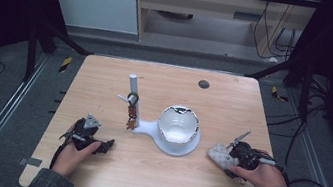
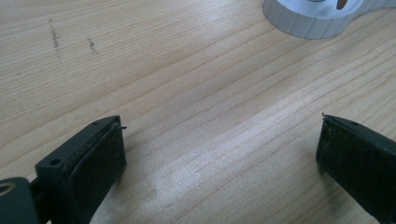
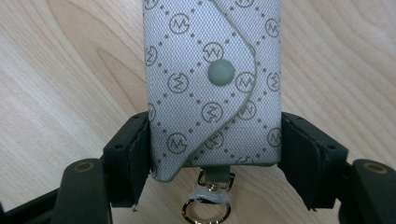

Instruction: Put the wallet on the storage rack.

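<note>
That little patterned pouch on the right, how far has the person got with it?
Done: the right hand-held gripper has closed on the sides of the grey key pouch, which lies flat on the table. In hand: that grip, not yet lifted. The left hand-held gripper rests open over bare wood. Left, probably: carrying the pouch to the white stand, whose post already holds a small hanging trinket.

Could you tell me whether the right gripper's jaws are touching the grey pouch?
Touching. In the right gripper view, both black pads of the right gripper press flat against the sides of the pouch, with no gap showing.
</note>
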A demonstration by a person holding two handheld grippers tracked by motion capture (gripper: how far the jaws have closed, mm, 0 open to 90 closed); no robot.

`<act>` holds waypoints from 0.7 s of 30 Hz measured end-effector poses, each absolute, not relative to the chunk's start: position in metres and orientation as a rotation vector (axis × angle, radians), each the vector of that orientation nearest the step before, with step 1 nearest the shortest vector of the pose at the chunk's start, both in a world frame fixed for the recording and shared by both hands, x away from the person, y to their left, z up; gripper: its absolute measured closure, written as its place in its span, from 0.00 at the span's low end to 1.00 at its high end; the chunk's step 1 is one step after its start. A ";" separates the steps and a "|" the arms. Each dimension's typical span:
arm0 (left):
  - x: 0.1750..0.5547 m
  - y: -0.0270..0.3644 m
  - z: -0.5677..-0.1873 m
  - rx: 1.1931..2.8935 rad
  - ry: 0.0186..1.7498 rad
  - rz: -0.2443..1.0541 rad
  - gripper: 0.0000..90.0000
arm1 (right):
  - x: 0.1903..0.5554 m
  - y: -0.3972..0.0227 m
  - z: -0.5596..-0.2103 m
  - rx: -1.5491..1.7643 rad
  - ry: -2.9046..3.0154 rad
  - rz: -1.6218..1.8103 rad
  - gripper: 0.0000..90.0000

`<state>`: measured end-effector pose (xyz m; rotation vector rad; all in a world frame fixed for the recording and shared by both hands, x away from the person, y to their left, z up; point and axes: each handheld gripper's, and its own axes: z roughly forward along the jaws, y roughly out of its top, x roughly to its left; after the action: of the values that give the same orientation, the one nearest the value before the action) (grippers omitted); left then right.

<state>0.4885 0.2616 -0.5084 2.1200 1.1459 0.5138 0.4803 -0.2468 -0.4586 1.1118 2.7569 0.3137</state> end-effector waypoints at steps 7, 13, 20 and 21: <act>0.488 0.262 -0.508 2.121 1.146 0.513 0.01 | 0.477 -0.243 -0.438 1.050 2.735 0.326 0.34; 0.488 0.261 -0.508 2.119 1.147 0.513 0.01 | 0.475 -0.238 -0.418 1.007 2.719 0.317 0.34; 0.488 0.261 -0.509 2.118 1.147 0.512 0.01 | 0.473 -0.230 -0.395 0.953 2.691 0.320 0.34; 0.488 0.261 -0.509 2.118 1.146 0.512 0.01 | 0.473 -0.229 -0.392 0.944 2.690 0.322 0.34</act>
<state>0.4883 0.2615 -0.5086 2.1178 1.1464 0.5121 0.4729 -0.2285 -0.3923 0.9438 2.6902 0.3219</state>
